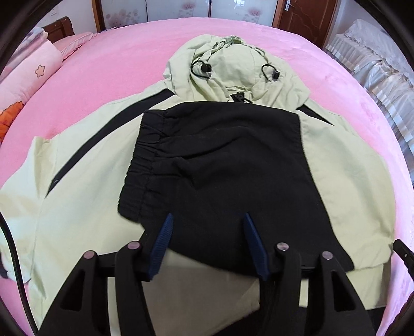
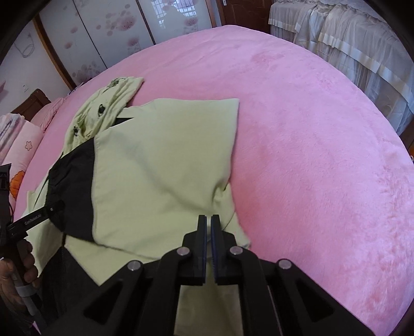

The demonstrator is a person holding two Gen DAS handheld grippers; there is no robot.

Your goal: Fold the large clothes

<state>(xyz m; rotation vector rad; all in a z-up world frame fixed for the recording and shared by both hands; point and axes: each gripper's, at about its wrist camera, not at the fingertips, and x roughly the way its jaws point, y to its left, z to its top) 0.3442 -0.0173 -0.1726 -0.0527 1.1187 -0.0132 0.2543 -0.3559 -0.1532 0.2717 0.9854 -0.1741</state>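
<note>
A pale green hooded jacket (image 1: pixel 85 168) with black panels lies spread on the pink bed, hood (image 1: pixel 227 67) at the far end. A black sleeve with an elastic cuff (image 1: pixel 227 165) is folded across its middle. My left gripper (image 1: pixel 208 219) is open, hovering over the near edge of the black sleeve, holding nothing. In the right wrist view the jacket (image 2: pixel 160 160) has its right side folded inward. My right gripper (image 2: pixel 209 219) is shut at the jacket's near right edge; whether cloth is pinched between the pads is unclear.
The pink bed cover (image 2: pixel 310 129) stretches wide to the right. Pink pillows (image 1: pixel 28 75) lie at the left. A white ruffled bed (image 2: pixel 349 44) stands at the right. Wardrobe doors (image 2: pixel 103 33) and a wooden door (image 1: pixel 302 18) are behind. The left gripper's handle and hand (image 2: pixel 15 232) show at left.
</note>
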